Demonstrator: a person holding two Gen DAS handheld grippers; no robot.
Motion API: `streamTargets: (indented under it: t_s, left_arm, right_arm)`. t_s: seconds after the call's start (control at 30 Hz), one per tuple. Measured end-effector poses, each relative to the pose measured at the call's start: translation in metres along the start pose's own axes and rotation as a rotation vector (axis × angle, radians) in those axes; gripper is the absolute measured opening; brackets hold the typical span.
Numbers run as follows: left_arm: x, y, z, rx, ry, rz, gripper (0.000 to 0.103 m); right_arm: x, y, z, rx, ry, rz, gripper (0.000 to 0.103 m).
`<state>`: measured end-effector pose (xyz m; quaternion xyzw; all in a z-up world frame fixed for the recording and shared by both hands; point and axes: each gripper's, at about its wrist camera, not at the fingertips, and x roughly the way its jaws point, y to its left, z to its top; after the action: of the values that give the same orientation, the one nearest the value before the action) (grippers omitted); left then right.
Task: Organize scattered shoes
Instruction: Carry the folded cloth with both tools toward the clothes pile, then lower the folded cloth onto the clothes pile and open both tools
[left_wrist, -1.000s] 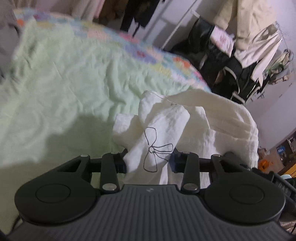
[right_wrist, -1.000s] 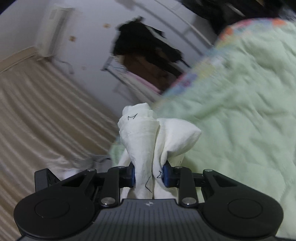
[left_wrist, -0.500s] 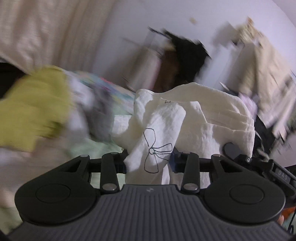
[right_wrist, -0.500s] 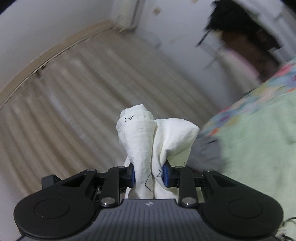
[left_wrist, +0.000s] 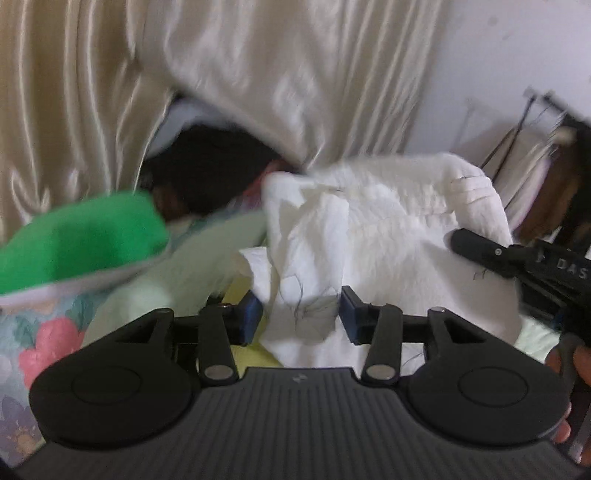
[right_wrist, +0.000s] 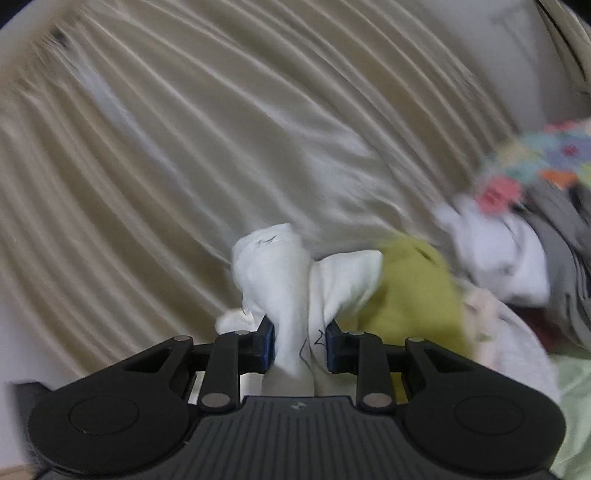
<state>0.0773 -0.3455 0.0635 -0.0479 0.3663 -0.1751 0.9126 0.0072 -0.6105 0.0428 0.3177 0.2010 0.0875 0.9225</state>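
No shoe shows in either view. A white cloth (left_wrist: 388, 229) with thin black line drawings hangs between both grippers. My left gripper (left_wrist: 301, 317) has its jaws opening, and the cloth sits slack between the blue pads. In the right wrist view my right gripper (right_wrist: 299, 350) still pinches a bunched end of the white cloth (right_wrist: 273, 266), its jaws easing open slightly. The right gripper's black body (left_wrist: 517, 258) and the hand (left_wrist: 580, 362) that holds it appear at the right edge of the left wrist view.
A cream curtain (left_wrist: 258, 74) fills the background of both views. On the bed lie a green item (left_wrist: 74, 240), a floral quilt (left_wrist: 44, 343), a dark pile (left_wrist: 210, 170), a yellow-green cloth (right_wrist: 413, 288) and white and grey clothes (right_wrist: 509, 251). A clothes rack (left_wrist: 535, 147) stands at the right.
Both grippers have swung with the white cloth from over the green bedspread toward the curtain. The left jaws have widened and the cloth between them has loosened; the right still pinches its end.
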Motion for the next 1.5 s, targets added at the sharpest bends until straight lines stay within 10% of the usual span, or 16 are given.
streamTargets:
  t_s: [0.1, 0.4, 0.5, 0.7, 0.8, 1.0, 1.17, 1.5]
  left_arm:
    - [0.004, 0.005, -0.002, -0.010, -0.027, 0.015, 0.086]
    - [-0.038, 0.033, -0.006, -0.061, -0.161, -0.053, 0.096]
    - [-0.009, 0.027, -0.008, 0.001, -0.056, 0.029, 0.096]
    - [0.014, 0.019, -0.026, 0.101, -0.087, 0.065, 0.103]
    - [0.023, 0.000, -0.038, 0.259, -0.128, 0.149, 0.103]
    - [0.024, 0.013, -0.033, 0.220, -0.077, 0.119, 0.103]
    - [-0.059, 0.030, -0.006, 0.216, -0.007, 0.141, 0.103]
    - [-0.187, 0.038, -0.042, 0.382, 0.031, 0.175, 0.103]
  right_arm:
    - [0.002, 0.004, -0.004, -0.033, -0.015, -0.060, 0.047]
    - [-0.065, 0.099, -0.016, -0.396, -0.298, -0.137, 0.053]
    - [-0.040, 0.120, -0.023, -0.539, -0.162, -0.090, 0.046]
    - [0.031, 0.078, -0.031, -0.495, 0.015, -0.292, 0.037]
    - [0.041, 0.061, -0.034, -0.405, 0.022, -0.292, 0.037]
    - [0.040, 0.067, -0.054, -0.462, -0.026, -0.329, 0.038]
    - [0.014, 0.112, -0.056, -0.500, -0.018, -0.322, 0.073]
    - [-0.101, 0.229, -0.094, -0.429, 0.032, -0.435, 0.097]
